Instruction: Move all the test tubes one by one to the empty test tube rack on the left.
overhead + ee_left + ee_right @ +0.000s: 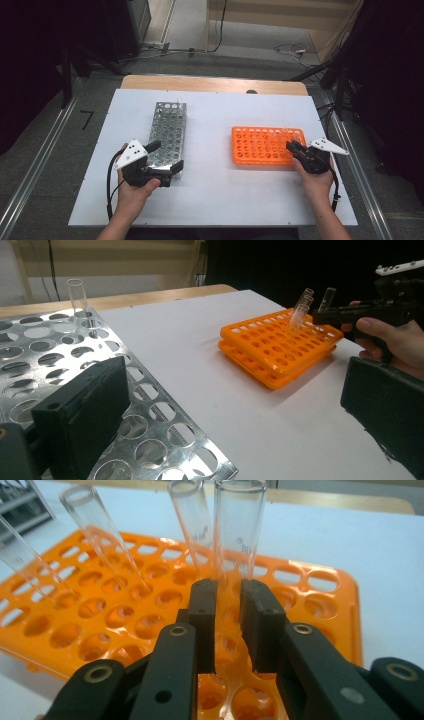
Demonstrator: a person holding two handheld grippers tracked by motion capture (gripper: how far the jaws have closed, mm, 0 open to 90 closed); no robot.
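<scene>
Right gripper — jaws pinching a clear glass tube, upright in the orange rack. White table, grey floor. Left gripper — jaws spread, straddling the metal rack.

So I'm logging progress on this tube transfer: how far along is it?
Early on. One glass tube already stands in the metal rack, at its far end. In hand: the right tongs are shut on a test tube standing in the orange rack, not yet lifted out. The left tongs are open around the metal rack's near end. Several tubes remain in the orange rack.
</scene>
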